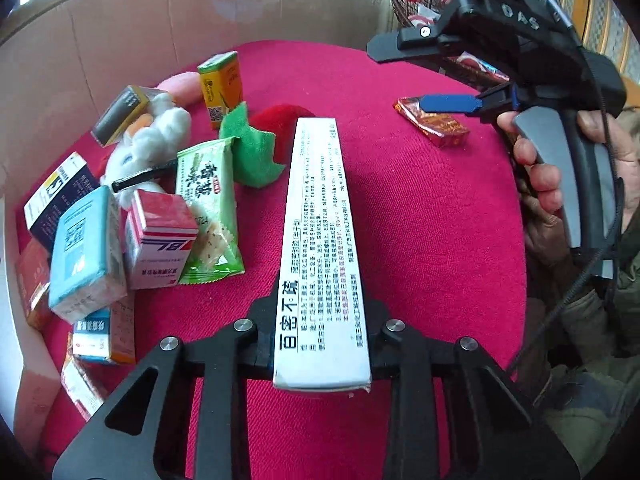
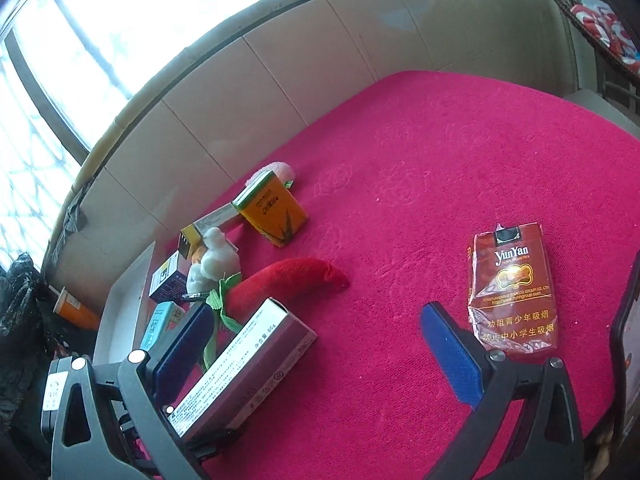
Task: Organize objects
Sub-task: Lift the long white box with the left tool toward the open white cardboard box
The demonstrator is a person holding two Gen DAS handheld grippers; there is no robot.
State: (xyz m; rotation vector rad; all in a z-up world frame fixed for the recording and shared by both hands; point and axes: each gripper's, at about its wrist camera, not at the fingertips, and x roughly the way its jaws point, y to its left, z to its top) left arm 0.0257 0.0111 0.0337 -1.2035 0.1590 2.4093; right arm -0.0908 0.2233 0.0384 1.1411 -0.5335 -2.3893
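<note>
My left gripper (image 1: 322, 316) is shut on a long white box (image 1: 320, 220) printed with black text, which sticks out forward between its fingers above the red cloth. The right wrist view shows the same box (image 2: 240, 364) in that gripper (image 2: 216, 376) at lower left. My right gripper (image 2: 536, 332) stands open and wide, its blue pad (image 2: 452, 352) just left of a crumpled red YunYan cigarette pack (image 2: 512, 292) that lies flat between the fingers. In the left wrist view a hand holds the right gripper (image 1: 400, 74) over that pack (image 1: 434, 122).
Small boxes (image 1: 86, 252), a green snack packet (image 1: 208, 208), a white plush rabbit (image 1: 148, 144), a red plush chili (image 2: 288, 280) and an orange box (image 2: 276, 208) crowd the cloth's left side. A cardboard wall (image 1: 160, 32) rings the red table (image 2: 440, 160).
</note>
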